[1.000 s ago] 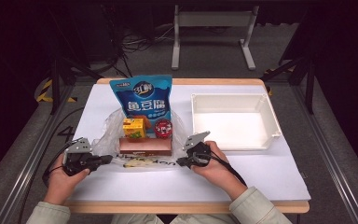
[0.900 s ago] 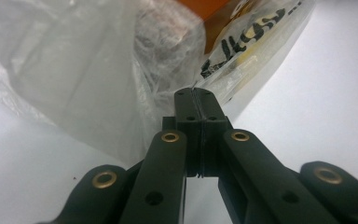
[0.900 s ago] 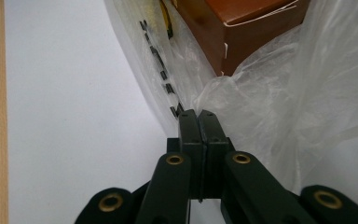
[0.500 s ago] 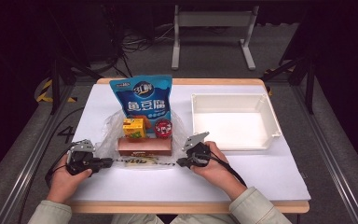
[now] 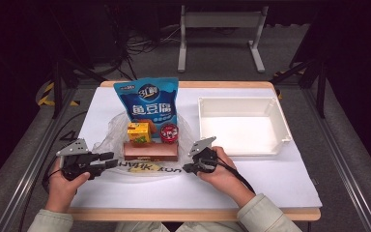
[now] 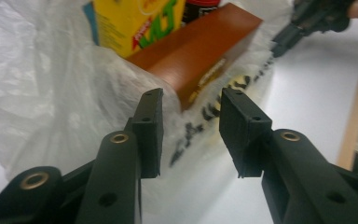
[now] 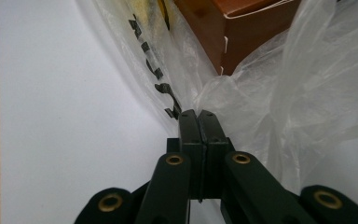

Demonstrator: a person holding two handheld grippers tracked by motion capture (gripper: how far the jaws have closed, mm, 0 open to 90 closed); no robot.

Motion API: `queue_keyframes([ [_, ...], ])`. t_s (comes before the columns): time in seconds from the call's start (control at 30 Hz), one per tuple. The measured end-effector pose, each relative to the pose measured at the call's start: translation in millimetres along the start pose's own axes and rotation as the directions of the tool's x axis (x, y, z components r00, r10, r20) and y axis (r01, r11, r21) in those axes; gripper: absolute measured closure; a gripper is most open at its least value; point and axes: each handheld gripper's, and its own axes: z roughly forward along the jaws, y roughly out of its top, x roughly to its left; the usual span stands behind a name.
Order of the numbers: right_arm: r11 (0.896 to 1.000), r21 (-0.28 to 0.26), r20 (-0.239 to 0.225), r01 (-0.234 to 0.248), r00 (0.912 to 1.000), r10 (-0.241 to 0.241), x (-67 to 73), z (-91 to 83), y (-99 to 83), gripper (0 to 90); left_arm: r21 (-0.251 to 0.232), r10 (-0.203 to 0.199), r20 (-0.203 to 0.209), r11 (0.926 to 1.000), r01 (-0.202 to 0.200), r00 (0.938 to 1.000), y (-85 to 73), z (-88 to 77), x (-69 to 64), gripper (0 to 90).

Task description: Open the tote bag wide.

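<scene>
On the white table [image 5: 270,183], left tongs [image 6: 190,128] have just spread off the plastic bag [image 6: 51,102]; right tongs [image 7: 198,122] pinch its edge.

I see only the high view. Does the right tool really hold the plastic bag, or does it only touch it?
Observer: It holds it. In the right gripper view the right tool is shut, pinching the plastic bag at its edge.
Operator: And the left tool?
Observer: The left tool has just been opening; its pads stand apart and press no film.
Operator: What lies directly ahead of it?
Observer: The corner of the brown box, with a yellow carton behind it.
</scene>
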Motion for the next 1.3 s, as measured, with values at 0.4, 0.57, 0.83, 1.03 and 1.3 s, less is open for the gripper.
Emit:
queue_keyframes([
  [0.4,1.000,-0.002,0.000,0.003,1.0000,-0.003,0.0,0.8,-0.1,90.0,-0.018,-0.062,-0.080,0.9980,0.061,0.9949,7.7,19.9,9.6,43.3],
  [0.57,1.000,-0.002,0.001,0.005,1.0000,-0.005,0.3,0.8,0.0,90.0,-0.006,-0.081,-0.090,0.9967,0.081,0.9926,7.5,26.6,10.7,46.3],
  [0.83,1.000,-0.003,0.004,0.004,1.0000,-0.004,0.4,0.9,-0.2,90.0,-0.010,-0.071,-0.111,0.9975,0.070,0.9913,7.3,23.7,10.3,78.4],
  [1.03,1.000,-0.002,0.005,0.002,1.0000,-0.002,0.4,0.7,-0.4,90.0,-0.010,-0.063,-0.132,0.9980,0.062,0.9892,6.3,18.9,8.6,89.5],
  [1.3,1.000,0.004,0.007,0.006,1.0000,-0.006,0.3,0.3,-0.9,90.0,0.026,-0.063,-0.191,0.9973,0.069,0.9796,-2.5,7.4,11.2,89.9],
])
